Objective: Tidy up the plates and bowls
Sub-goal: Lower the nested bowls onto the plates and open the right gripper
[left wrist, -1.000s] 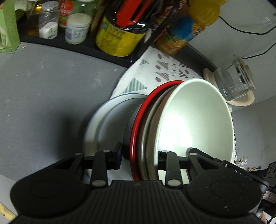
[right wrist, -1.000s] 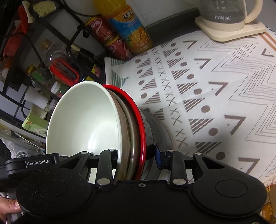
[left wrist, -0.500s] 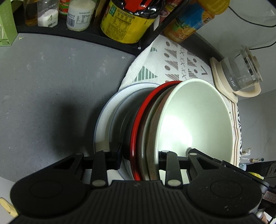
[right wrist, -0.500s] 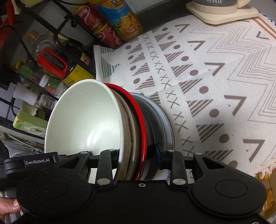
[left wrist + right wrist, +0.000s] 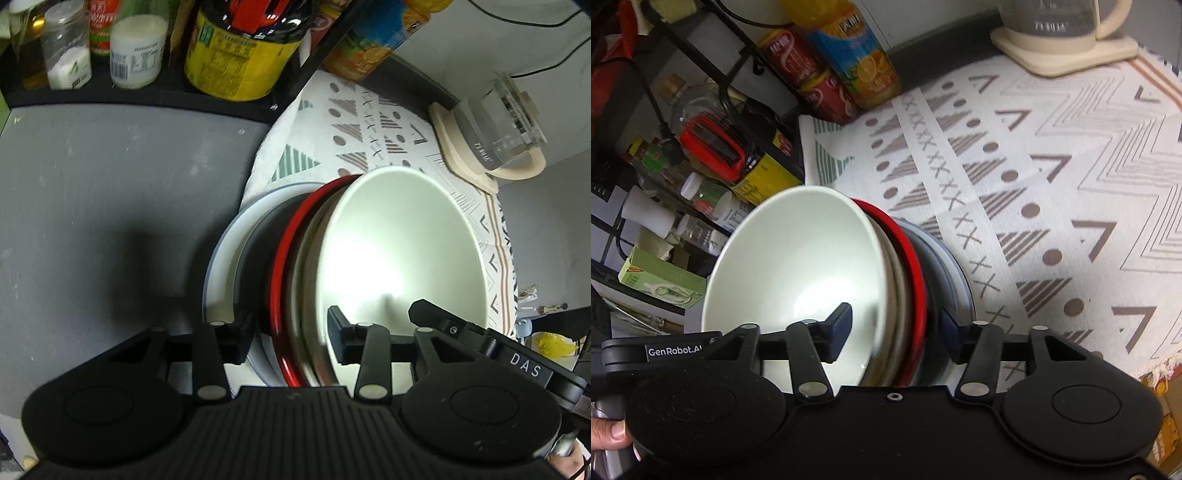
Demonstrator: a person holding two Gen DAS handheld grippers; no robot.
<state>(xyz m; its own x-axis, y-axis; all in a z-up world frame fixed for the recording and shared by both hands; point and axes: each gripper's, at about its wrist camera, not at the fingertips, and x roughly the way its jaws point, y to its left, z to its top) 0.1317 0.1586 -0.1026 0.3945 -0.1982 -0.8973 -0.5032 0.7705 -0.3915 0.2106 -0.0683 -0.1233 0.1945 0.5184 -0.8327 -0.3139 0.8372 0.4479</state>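
A nested stack hangs tilted over the left edge of the patterned mat (image 5: 1052,184). It holds a white bowl (image 5: 399,251) (image 5: 798,266), beige plates, a red plate (image 5: 291,236) (image 5: 912,266), a dark dish and a grey-blue plate (image 5: 225,258) (image 5: 955,266). My left gripper (image 5: 291,332) is shut on the stack's near rim, one finger inside the white bowl and one behind the dark dish. From the opposite side my right gripper (image 5: 897,325) straddles the rim. It is open, with a visible gap between its inner finger and the bowl wall.
A black shelf (image 5: 129,92) with jars and a yellow tin (image 5: 236,55) stands close behind the stack. An orange juice bottle (image 5: 849,48) and red cans (image 5: 809,81) line the back. A glass kettle (image 5: 1060,22) sits on the mat's far side. Grey counter (image 5: 92,221) lies to the left.
The right gripper's fingers have spread apart and no longer pinch the bowl's rim. The left gripper still clamps the stack, which has shifted slightly toward the shelf.
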